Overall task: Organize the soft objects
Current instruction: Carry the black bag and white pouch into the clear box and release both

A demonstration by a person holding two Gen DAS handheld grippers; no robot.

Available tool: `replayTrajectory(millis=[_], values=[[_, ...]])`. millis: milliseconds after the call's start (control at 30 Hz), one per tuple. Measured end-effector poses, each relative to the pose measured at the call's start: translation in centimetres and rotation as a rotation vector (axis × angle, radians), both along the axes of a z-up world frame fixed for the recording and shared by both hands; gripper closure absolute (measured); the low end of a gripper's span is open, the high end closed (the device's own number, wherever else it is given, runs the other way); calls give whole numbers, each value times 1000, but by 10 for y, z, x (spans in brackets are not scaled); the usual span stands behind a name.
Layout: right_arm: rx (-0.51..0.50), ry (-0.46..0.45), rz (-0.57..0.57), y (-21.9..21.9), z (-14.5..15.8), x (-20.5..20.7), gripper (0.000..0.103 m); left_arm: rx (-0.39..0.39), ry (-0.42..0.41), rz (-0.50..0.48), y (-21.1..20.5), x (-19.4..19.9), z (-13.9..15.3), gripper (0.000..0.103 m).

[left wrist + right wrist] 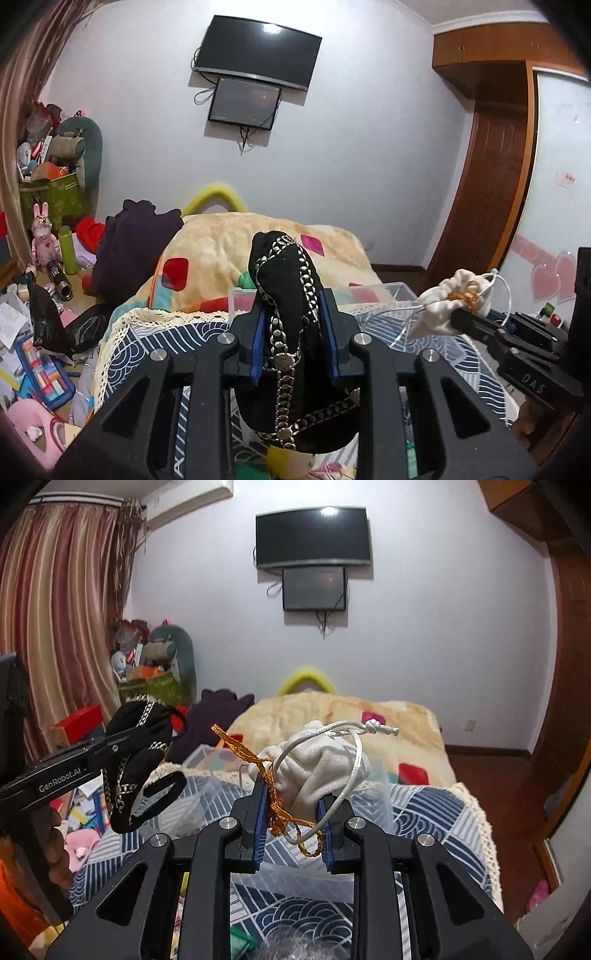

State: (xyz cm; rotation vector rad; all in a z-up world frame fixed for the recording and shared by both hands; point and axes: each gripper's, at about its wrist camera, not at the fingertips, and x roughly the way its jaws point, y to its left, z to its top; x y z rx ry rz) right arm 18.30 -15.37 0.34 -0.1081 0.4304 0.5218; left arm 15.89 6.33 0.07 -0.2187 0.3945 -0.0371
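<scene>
My left gripper is shut on a black fabric pouch trimmed with silver chain, held up above the bed. It also shows in the right wrist view at the left. My right gripper is shut on a white drawstring pouch with a white cord and an orange braided cord. That pouch shows in the left wrist view at the right, clamped in the right gripper. A clear plastic box sits on the bed below and ahead of both grippers; it also shows in the right wrist view.
The bed has a blue patterned cover and a yellow blanket. A dark purple garment lies at its left edge. Toys, boxes and papers litter the floor at left. A wooden wardrobe stands at right.
</scene>
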Motion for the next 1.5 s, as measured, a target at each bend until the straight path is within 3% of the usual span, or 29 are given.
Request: replayTrajectory(millis=[300,567,800,900,933,967,1033,1133,1300,1367,1500], values=[[-77,133,34,20,-29,34,82,48,106,-1,-7,37,-28,77],[-149,234,77,32,-49,46,81,57,276,-50,-12,65,-53,77],[-161,237,84,30,-47,43,78,77,278,-82,-21,59,-57,76],[-171,222,85,30,-45,38,70,87,265,-90,-25,52,-51,76],[-170,218,85,29,-44,37,62,92,259,-94,-26,49,-48,76],[-161,213,87,26,-42,34,53,96,254,-95,-27,47,-46,72],[-148,200,87,23,-38,31,45,118,235,-93,-28,38,-40,65],[-133,170,80,16,-29,23,44,131,204,-84,-29,26,-32,55],[-83,104,73,1,-9,5,33,145,158,-75,-27,2,-18,45],[-72,74,71,-2,-2,-1,30,177,127,-54,-29,-10,-12,34],[-50,27,64,-13,4,-18,21,199,81,-22,-29,-35,-8,22]])
